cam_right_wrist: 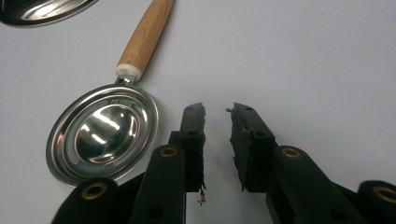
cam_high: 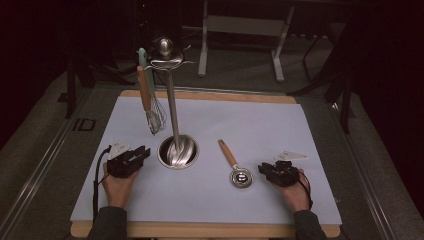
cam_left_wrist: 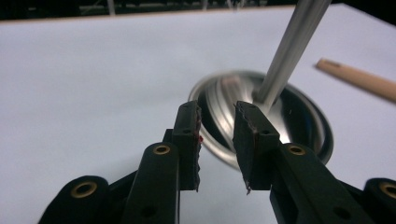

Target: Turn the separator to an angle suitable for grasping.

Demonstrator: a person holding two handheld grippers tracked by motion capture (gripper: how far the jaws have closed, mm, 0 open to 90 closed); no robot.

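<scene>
From the high view, a whisk (cam_high: 150, 95) is seen hung on a steel utensil stand (cam_high: 172, 100) on the bench (cam_high: 280, 125), with a wooden-handled egg separator (cam_high: 236, 167) laid right of its base. In the left gripper view, the left claw (cam_left_wrist: 217, 114) is held spread before the stand's base. In the right gripper view, the right claw (cam_right_wrist: 217, 114) is held spread, empty, just beside the separator's bowl.

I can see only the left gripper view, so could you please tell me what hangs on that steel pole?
Observer: A whisk hangs from the stand's top hooks, clear of the table.
Operator: Thank you. What is the wooden handle at my right edge?
Observer: It belongs to a ladle lying flat, bowl up, beside the stand's base.
Operator: And where is the right gripper?
Observer: The right gripper is open, just beside the ladle's bowl, holding nothing.
</scene>
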